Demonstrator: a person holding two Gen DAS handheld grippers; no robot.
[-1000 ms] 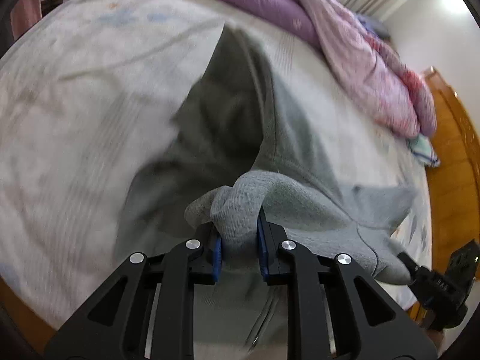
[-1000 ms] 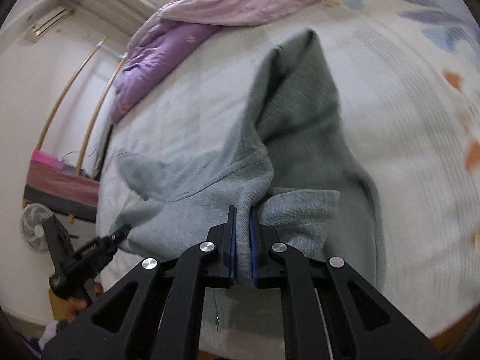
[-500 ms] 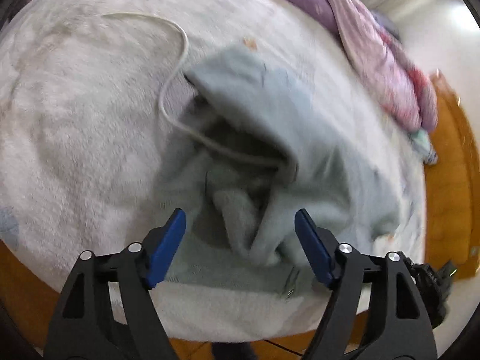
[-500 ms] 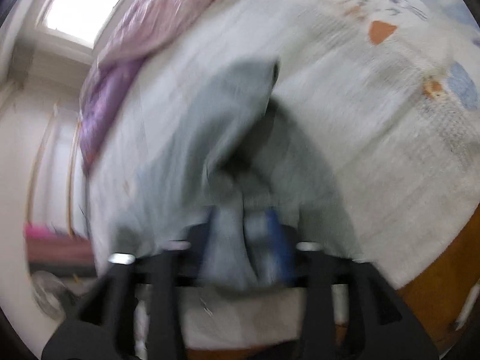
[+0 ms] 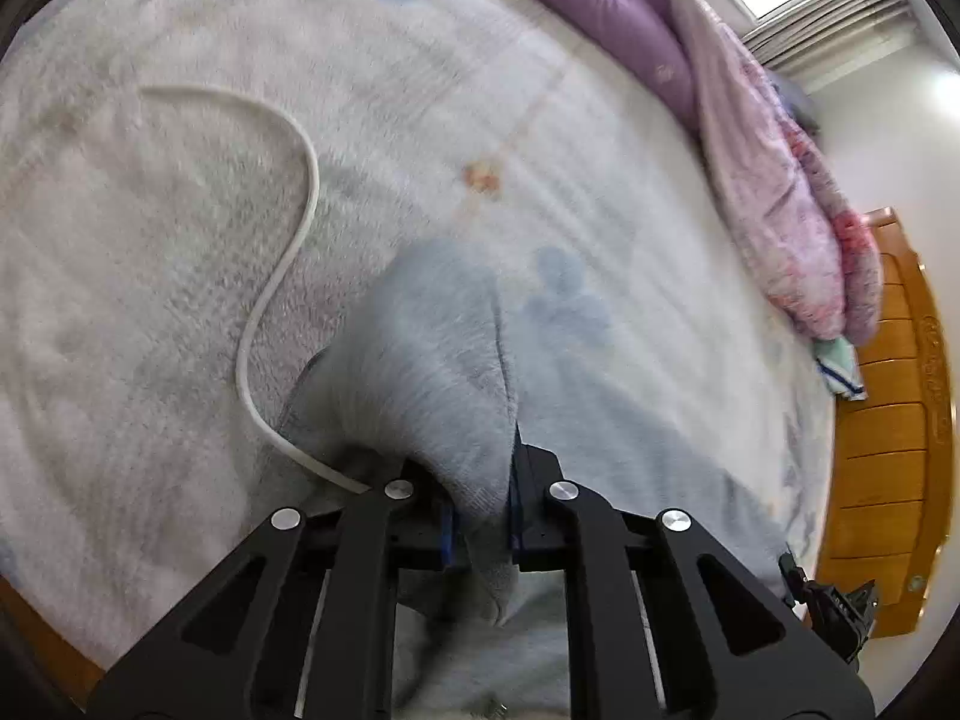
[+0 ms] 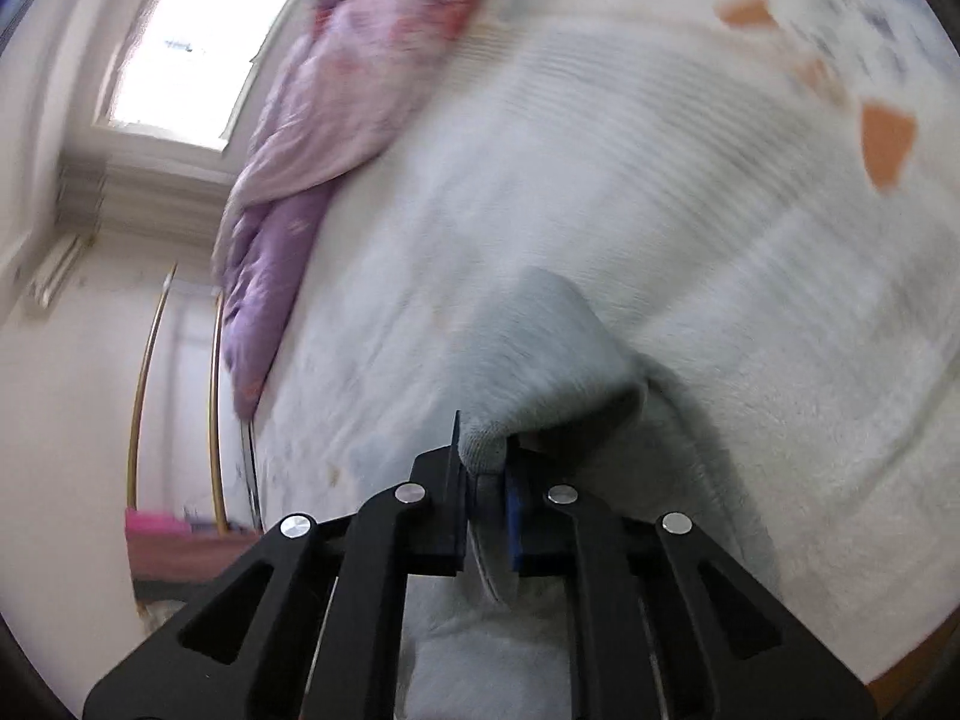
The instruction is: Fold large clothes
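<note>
While both tools clamp fabric, the left hand-held gripper [image 5: 480,525] is closing its blue pads on a bunched fold of the soft grey fleece garment [image 5: 438,384], and the right hand-held gripper [image 6: 485,519] is closing on another rolled edge of it [image 6: 540,354]. No container shows in either view. The garment lies on the pale fleece-covered bed [image 5: 180,300] directly ahead of and beneath both grippers, humped up where each pinch lifts it. Ahead of the left gripper the bed surface is broad and bare. A thin white cord [image 5: 282,264] snakes across the bed to the left of that gripper, its near end running under the garment just beside the left finger. Far ahead and to the right, a crumpled purple and pink quilt [image 5: 750,138] lines the bed's far edge, with an orange wooden bed frame [image 5: 888,450] on the right. From the right gripper, the quilt [image 6: 336,90] sits ahead-left, a bright window [image 6: 192,48] beyond it.
</note>
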